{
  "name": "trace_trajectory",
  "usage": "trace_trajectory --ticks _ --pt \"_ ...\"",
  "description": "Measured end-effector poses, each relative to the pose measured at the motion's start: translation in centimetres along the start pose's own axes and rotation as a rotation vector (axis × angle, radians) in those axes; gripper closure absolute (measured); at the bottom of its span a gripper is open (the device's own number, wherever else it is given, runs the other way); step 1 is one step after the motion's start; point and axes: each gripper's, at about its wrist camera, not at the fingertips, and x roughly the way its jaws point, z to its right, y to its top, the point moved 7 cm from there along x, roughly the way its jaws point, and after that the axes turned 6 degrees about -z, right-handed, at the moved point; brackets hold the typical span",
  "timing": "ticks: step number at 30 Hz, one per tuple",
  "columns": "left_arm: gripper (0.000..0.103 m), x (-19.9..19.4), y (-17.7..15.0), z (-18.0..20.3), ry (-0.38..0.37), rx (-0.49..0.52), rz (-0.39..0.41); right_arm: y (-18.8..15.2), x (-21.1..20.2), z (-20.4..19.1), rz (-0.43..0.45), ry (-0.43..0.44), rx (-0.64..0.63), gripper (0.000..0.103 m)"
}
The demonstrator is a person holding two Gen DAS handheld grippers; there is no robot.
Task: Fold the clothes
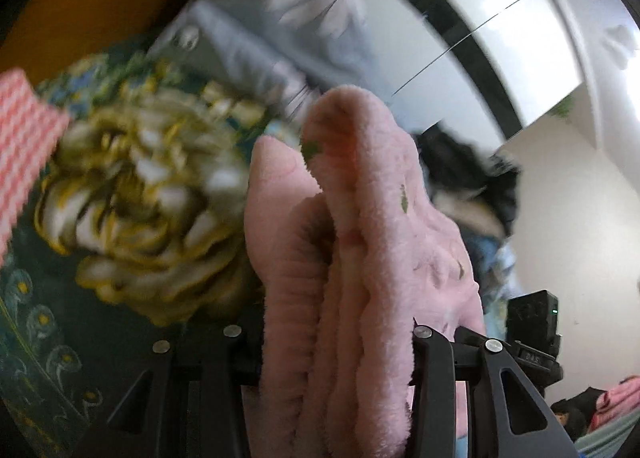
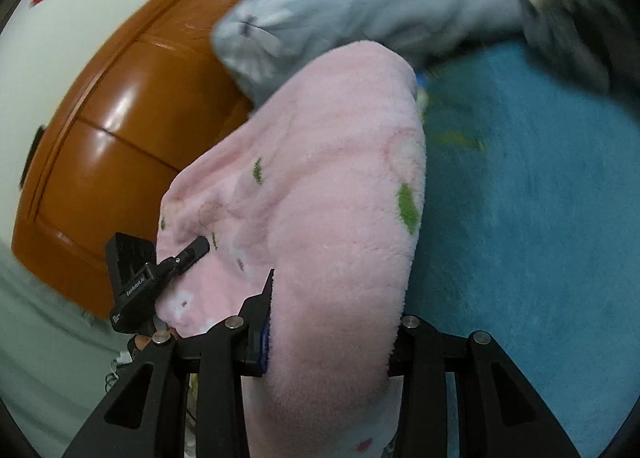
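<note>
A pink fleece garment [image 1: 360, 258] with small green leaf marks is bunched in thick folds between the jaws of my left gripper [image 1: 336, 342], which is shut on it; the fabric hides the fingertips. In the right wrist view the same pink garment [image 2: 328, 197] bulges up out of my right gripper [image 2: 332, 342], also shut on it. The garment hangs between both grippers above the bed. The black body of the left gripper [image 2: 136, 282] shows at the garment's left edge in the right wrist view.
A dark green floral bedspread [image 1: 120, 185] lies below on the left and a blue sheet [image 2: 520, 197] on the right. A grey-blue flowered duvet [image 2: 320, 9] is heaped by the orange wooden headboard [image 2: 120, 117]. A red-and-white checked cloth [image 1: 24, 129] and a black garment [image 1: 472, 177] lie nearby.
</note>
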Motion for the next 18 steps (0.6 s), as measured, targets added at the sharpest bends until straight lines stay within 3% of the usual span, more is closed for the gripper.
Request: trace_trajectory --ticks 2,5,14,18 --pt "0.053 0.6 -0.5 -0.7 0.025 -0.011 -0.027 -1.0 0.5 1.6 -0.002 0.004 0.032 0.064" --pt "0.051 0.3 -0.6 -0.8 -0.01 -0.03 -0.028 -1.8 0.3 3.2 0.007 0.051 0.089 0.064" --pt "0.051 -0.1 -0.1 0.0 0.0 -0.001 -0.02 -2.0 -0.5 3.2 0.01 0.054 0.073 0.064" --pt "0.042 -0.1 0.2 -0.4 0.059 -0.017 -0.047 -1.8 -0.4 2.7 0.0 0.038 0.069 0.059"
